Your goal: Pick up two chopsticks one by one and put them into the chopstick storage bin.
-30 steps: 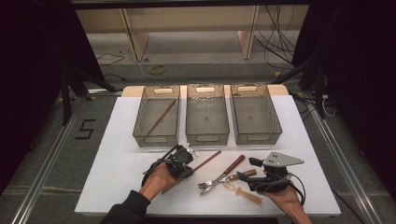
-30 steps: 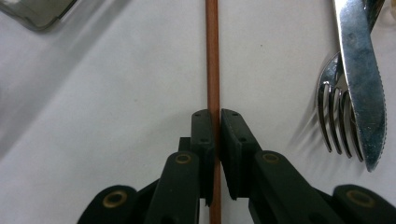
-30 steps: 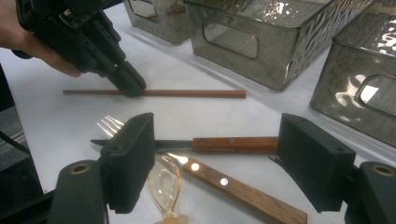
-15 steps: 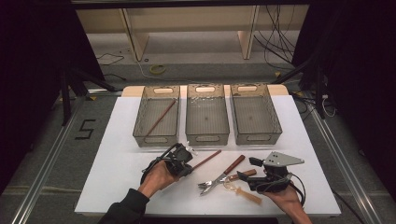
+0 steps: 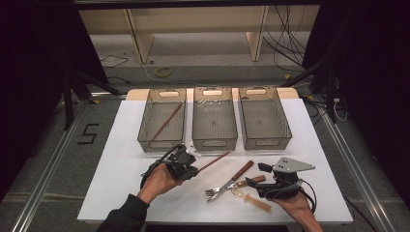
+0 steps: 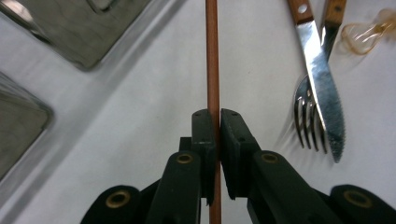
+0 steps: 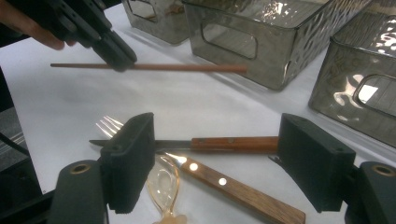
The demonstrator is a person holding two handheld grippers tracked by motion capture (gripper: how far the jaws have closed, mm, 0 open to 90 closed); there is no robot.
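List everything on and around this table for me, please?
bins: three, smoky clear, side by side at table's far edge
chopstick in bin: one, brown, lying in the left bin
held chopstick: one, brown, clamped in the left tool
knife: one, wooden handle, crossing the fork
fork: one, wooden handle, front centre
spoon: one, clear amber plastic, near the fork
table: one, white
left tool: black, shut
right tool: black, open over the cutlery

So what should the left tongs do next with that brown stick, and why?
Probably lift it and carry it toward the left bin. The left tongs are shut on the chopstick, and a matching chopstick already lies in that bin. The right tongs hang open over the knife.
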